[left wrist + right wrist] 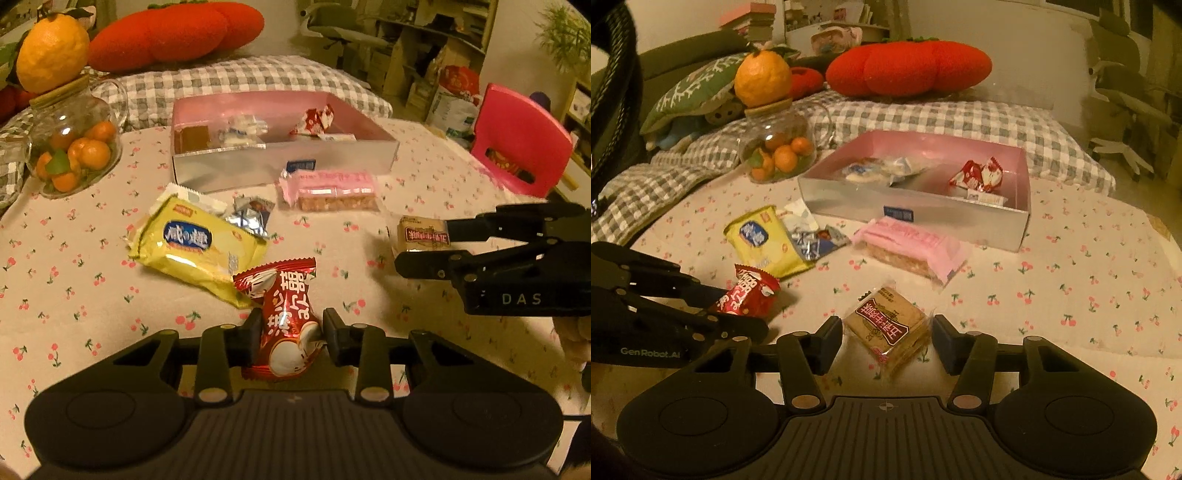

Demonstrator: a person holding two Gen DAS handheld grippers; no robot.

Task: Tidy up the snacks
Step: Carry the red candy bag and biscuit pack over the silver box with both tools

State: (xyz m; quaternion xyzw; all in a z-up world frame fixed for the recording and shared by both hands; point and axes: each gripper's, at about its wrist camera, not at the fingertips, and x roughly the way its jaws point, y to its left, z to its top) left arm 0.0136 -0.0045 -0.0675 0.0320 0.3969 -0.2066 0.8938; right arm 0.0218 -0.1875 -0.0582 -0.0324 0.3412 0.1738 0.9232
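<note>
A red candy packet (291, 314) stands between the fingers of my left gripper (291, 332); both pads press on its lower half, so the gripper is shut on it. In the right wrist view that packet (746, 295) shows at the left gripper (738, 306). A brown biscuit packet (890, 328) lies on the cloth between the fingers of my right gripper (888, 343), which stands open with narrow gaps on both sides. A yellow packet (192, 243), a small silver wrapper (249, 218) and a pink bar (332, 190) lie before the silver box (284, 162), which holds several snacks.
The cherry-print tablecloth (1071, 288) covers the table. A glass jar of small oranges (74, 147) stands at the back left with a large orange on its lid. A pink chair (521, 140) is at the right edge. Checked bedding (942, 114) and a red cushion (908, 68) lie behind.
</note>
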